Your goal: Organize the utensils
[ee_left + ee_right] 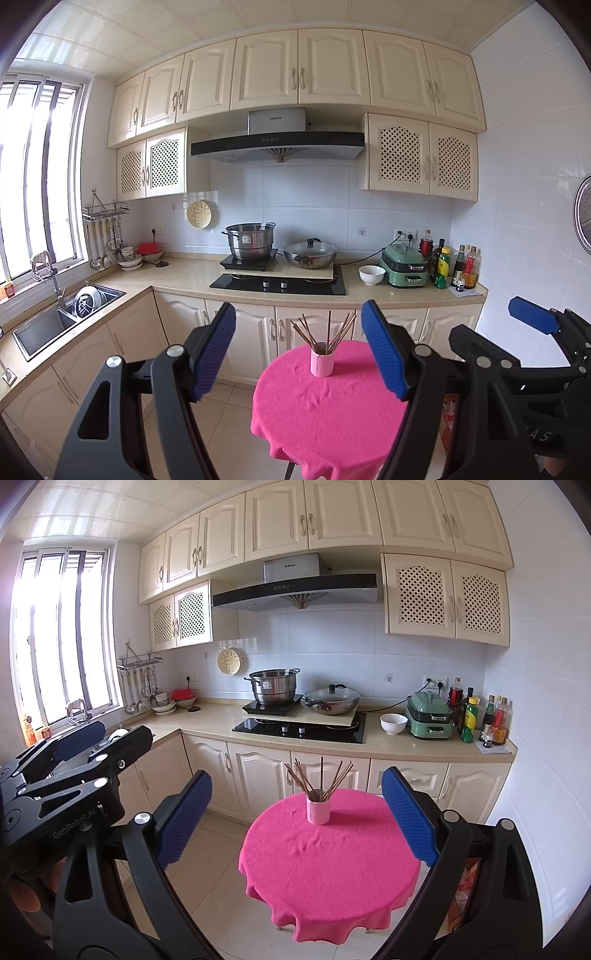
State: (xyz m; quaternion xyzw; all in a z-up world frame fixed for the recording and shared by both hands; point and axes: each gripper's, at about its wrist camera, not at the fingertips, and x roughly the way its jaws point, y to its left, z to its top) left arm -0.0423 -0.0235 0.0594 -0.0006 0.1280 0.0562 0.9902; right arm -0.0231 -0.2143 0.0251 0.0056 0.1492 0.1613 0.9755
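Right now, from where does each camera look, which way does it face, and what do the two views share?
Left wrist: sits on the open left gripper, facing the pink-clothed round table and stove wall; right gripper shows at right.
Right wrist: sits on the open right gripper, facing likewise; left gripper shows at left.
Shared: pink cup of chopsticks, steel pot.

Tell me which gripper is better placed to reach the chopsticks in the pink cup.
Neither clearly; a slight lean to right. Both the left gripper and right gripper hang open, off the table, framing the pink cup and chopsticks similarly.
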